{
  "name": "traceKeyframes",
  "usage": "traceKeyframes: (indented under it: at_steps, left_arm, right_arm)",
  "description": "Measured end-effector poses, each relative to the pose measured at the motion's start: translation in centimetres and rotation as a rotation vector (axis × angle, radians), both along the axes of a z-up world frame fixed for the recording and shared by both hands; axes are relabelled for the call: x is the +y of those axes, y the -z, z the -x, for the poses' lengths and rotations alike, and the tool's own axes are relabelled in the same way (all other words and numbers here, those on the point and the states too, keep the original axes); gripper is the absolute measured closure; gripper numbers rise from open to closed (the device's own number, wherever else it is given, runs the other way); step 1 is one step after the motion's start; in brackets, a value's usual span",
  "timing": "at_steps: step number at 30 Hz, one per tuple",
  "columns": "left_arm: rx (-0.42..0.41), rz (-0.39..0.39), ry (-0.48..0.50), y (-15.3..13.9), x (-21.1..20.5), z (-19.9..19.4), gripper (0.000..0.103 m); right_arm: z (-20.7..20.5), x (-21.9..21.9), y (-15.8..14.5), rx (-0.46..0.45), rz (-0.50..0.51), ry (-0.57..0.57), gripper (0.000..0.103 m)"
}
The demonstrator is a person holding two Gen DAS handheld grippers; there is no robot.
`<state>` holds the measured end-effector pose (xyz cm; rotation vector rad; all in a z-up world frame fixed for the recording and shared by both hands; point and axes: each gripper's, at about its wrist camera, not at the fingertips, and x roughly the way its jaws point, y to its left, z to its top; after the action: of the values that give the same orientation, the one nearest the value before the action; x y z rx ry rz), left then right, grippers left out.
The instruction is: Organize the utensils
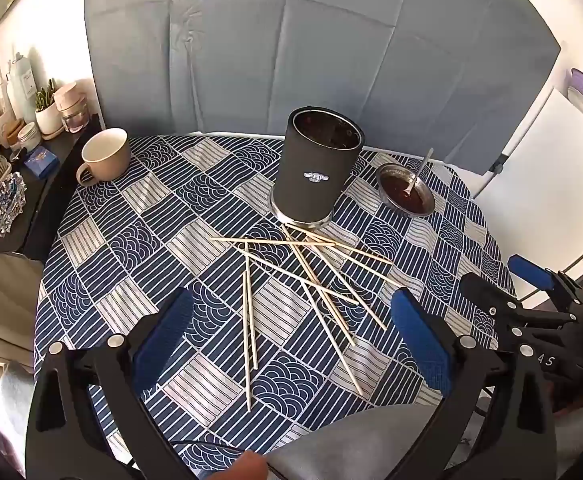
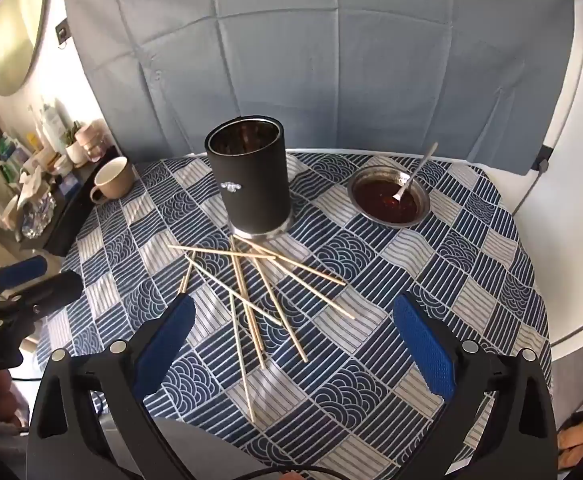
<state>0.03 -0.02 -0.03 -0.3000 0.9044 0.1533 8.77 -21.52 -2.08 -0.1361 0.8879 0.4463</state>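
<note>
Nothing sorted yet, judging by the layout — all wooden chopsticks (image 1: 291, 280) loose on the table, fanned and crossed in a heap just in front of the black cylindrical holder (image 1: 317, 168), a few tips touching or nearly touching its base. Holder upright near table centre; inside dark and reflective, can't tell if anything's in it, nothing sticking out above the rim. Roughly ten sticks left to gather and drop in, so task at or near the start. Left gripper (image 1: 291, 344) jaws spread wide, nothing between the blue pads, hovering over the near end of the pile and angled down. Right gripper (image 2: 291, 344) same — wide open, empty, aimed down at the heap from the other side. Beige mug (image 1: 105, 158) at far left of table, well apart from the pile. Small metal bowl (image 2: 389, 196) of dark sauce with a spoon (image 2: 413, 174) resting in it, right of the holder. Surface: round table under a navy-and-white patchwork wave tablecloth (image 1: 139, 240), lying flat. Room: creased grey-blue backdrop cloth (image 1: 291, 40) behind, white board at right, cluttered dark shelf (image 1: 31, 168) at left with bottles, jars and a small potted plant.
</note>
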Motion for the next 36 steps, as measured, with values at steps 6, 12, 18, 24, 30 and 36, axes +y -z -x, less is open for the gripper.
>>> traceKeyframes:
  at_steps: [6, 12, 18, 24, 30, 36]
  left_arm:
    - [-0.002, -0.006, -0.007, -0.04, 0.04, 0.15, 0.006]
    - [0.007, 0.001, -0.006, 0.37, -0.07, 0.12, 0.006]
    - [0.011, 0.001, -0.006, 0.53, -0.04, 0.02, 0.006]
    - [0.011, -0.003, -0.005, 0.63, 0.00, 0.20, 0.006]
    - [0.017, -0.001, -0.005, 0.72, -0.07, 0.18, 0.006]
    - [0.022, 0.010, 0.002, 0.80, -0.09, 0.06, 0.006]
  right_arm:
    - [-0.09, 0.01, 0.13, 0.006, 0.004, 0.007, 0.008]
    - [-0.38, 0.30, 0.43, 0.029, -0.015, -0.025, 0.008]
    - [-0.18, 0.36, 0.56, 0.036, -0.028, -0.035, 0.008]
    - [-0.19, 0.33, 0.66, 0.043, -0.033, -0.036, 0.008]
    - [-0.19, 0.30, 0.75, 0.048, -0.028, -0.035, 0.008]
    - [-0.24, 0.43, 0.97, 0.062, -0.026, -0.041, 0.008]
